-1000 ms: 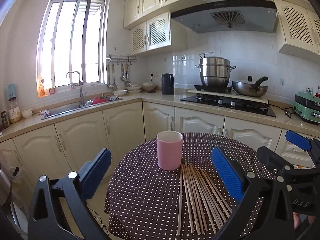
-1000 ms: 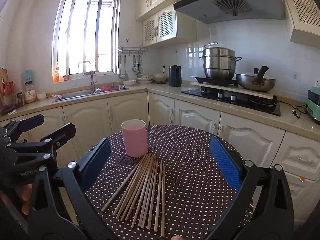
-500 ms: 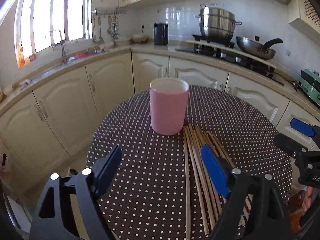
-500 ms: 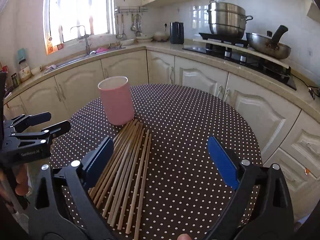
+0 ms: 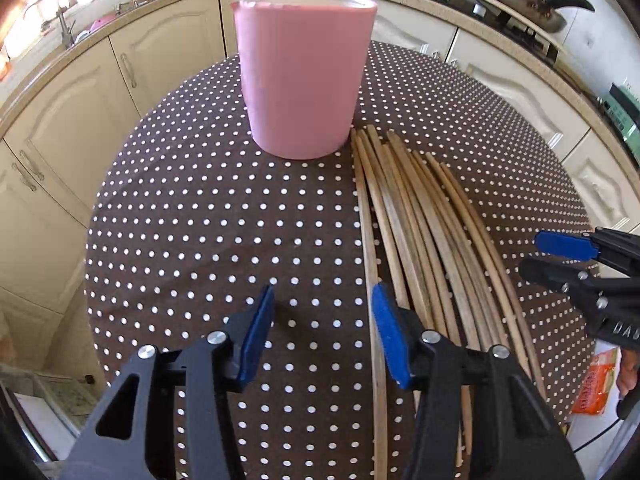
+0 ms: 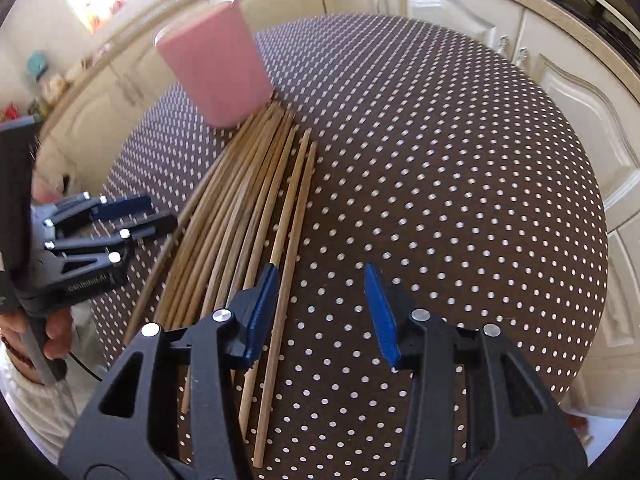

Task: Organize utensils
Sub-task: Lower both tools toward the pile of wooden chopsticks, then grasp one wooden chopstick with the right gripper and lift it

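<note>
Above the dotted table (image 5: 200,216), both tools (image 5: 322,336) (image 6: 320,312) tilted steeply down, half-narrowed jaws just closing, empty, beside chopsticks (image 5: 420,220)

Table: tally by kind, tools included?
Pink cup: 1
Wooden chopstick pile: 1 (sticks overlap, no exact count)
Tools: 2, left tool and right tool; jaws have just been closing, an outermost chopstick below each gap, nothing gripped
Total: 4

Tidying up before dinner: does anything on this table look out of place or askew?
The wooden chopsticks lie loose and fanned out on the dotted tablecloth, tips beside the upright pink cup, not inside it. Nothing looks spilled or broken.
</note>
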`<state>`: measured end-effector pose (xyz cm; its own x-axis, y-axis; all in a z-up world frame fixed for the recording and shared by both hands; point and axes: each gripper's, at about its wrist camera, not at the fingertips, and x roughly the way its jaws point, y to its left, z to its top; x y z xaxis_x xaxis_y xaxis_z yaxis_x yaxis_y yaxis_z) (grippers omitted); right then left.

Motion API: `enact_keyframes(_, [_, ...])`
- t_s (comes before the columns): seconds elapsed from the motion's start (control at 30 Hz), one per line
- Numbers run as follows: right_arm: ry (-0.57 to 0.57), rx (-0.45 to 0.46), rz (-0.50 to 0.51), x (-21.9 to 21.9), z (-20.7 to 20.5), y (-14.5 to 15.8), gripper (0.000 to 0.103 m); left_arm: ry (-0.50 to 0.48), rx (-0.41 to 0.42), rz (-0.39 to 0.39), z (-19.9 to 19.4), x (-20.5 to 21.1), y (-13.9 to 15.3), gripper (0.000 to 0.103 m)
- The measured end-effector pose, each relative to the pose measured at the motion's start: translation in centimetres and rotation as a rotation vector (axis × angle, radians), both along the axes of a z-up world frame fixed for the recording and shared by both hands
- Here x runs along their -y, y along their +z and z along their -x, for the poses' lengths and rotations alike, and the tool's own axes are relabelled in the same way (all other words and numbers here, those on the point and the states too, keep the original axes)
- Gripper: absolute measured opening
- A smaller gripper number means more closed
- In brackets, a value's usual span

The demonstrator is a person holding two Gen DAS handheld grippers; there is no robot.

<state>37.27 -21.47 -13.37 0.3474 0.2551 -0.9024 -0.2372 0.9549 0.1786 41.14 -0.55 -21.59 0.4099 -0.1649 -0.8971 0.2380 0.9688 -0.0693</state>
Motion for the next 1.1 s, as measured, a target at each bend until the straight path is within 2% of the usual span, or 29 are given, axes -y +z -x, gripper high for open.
enact_keyframes(0.1, [0.005, -0.030, 0.024, -0.4, -0.4, -0.3, 0.044, -0.006, -0.008, -0.014, -0.5, 0.5, 0.3, 0.044])
enact_keyframes(0.37, [0.024, -0.075, 0.119, -2.8, -2.0, -1.0, 0.038, 0.002, -0.061, -0.019, -2.4, 0.7, 1.4, 0.044])
enact_keyframes(0.57, [0.088, -0.138, 0.248, -6.8, -4.4, -0.8, 0.036, 0.002, -0.091, -0.067, -3.7, 1.9, 1.7, 0.044])
enact_keyframes(0.77, [0.108, -0.208, 0.262, -8.0, -6.9, -0.9, 0.032, -0.019, -0.140, -0.053, -3.3, 1.6, 1.5, 0.044])
enact_keyframes(0.97, [0.120, -0.215, 0.270, -8.9, -8.7, -1.2, 0.032, -0.030, -0.107, -0.105, -3.3, 2.5, 1.6, 0.044])
enact_keyframes(1.07, [0.129, -0.220, 0.269, -8.3, -7.8, -1.4, 0.027, -0.037, -0.100, -0.098, -3.5, 3.1, 1.7, 0.036])
enact_keyframes(1.1, [0.132, -0.223, 0.272, -8.2, -7.8, -1.6, 0.024, -0.039, -0.097, -0.096, -3.5, 3.2, 1.8, 0.028])
